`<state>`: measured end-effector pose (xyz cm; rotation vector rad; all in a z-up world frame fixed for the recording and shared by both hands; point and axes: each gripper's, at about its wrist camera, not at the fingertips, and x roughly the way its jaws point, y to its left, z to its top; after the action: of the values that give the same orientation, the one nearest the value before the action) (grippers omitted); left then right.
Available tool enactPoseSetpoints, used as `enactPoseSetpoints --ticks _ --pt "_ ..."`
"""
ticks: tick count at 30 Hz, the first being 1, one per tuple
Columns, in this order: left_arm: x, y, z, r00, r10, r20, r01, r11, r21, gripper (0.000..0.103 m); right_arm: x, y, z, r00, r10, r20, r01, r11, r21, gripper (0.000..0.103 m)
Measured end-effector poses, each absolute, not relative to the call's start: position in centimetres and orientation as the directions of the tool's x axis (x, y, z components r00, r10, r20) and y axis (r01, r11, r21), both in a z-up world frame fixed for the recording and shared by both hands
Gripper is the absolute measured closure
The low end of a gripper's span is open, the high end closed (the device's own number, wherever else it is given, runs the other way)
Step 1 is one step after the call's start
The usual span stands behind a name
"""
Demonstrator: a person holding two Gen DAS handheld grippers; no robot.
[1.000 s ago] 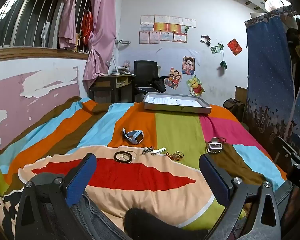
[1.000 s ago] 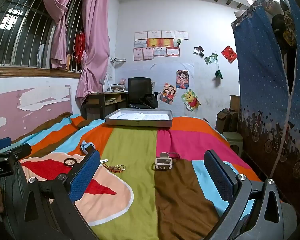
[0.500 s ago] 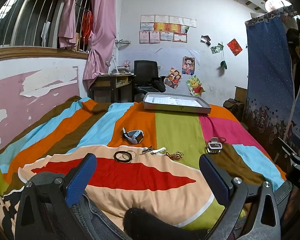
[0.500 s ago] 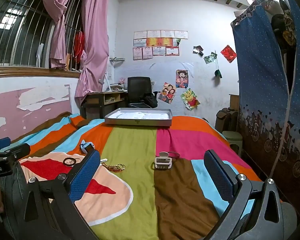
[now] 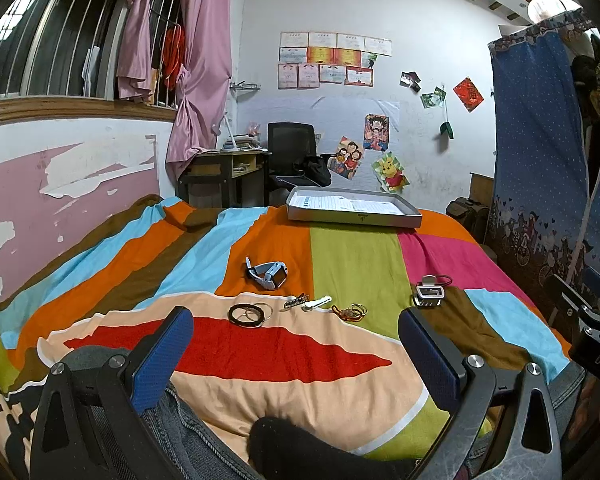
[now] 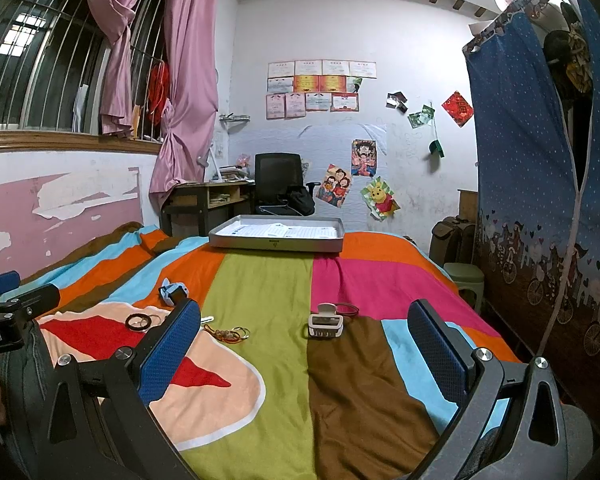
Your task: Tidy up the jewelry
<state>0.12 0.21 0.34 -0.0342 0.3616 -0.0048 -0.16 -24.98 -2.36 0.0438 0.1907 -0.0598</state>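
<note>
pretty clearly someone's bedroom at home: a bed with a loud striped bedspread (image 6: 268,288) fills the lower half of the view, with pink curtains (image 6: 188,80) tied back over a barred window at about 10 o'clock. at 12 o'clock there's a desk (image 6: 204,196) and black office chair (image 6: 278,176) against a white wall covered in certificates (image 6: 320,84) and cartoon posters (image 6: 364,158), plus a blue fabric wardrobe (image 6: 532,160) at 3 o'clock.

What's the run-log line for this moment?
left gripper: open, empty | right gripper: open, empty | watch, bangles, hair claw: on bedspread | tray: far end
</note>
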Motion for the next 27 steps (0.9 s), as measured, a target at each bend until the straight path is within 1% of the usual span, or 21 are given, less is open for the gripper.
enactPoseSetpoints --ticks 27 --pt "0.07 0.14 0.33 0.937 -0.009 -0.35 -0.002 1.0 -0.029 0.0 -0.2 -25.01 -2.3 0.98 -0.056 -0.191 0.064 0.997 0.035 0.001"
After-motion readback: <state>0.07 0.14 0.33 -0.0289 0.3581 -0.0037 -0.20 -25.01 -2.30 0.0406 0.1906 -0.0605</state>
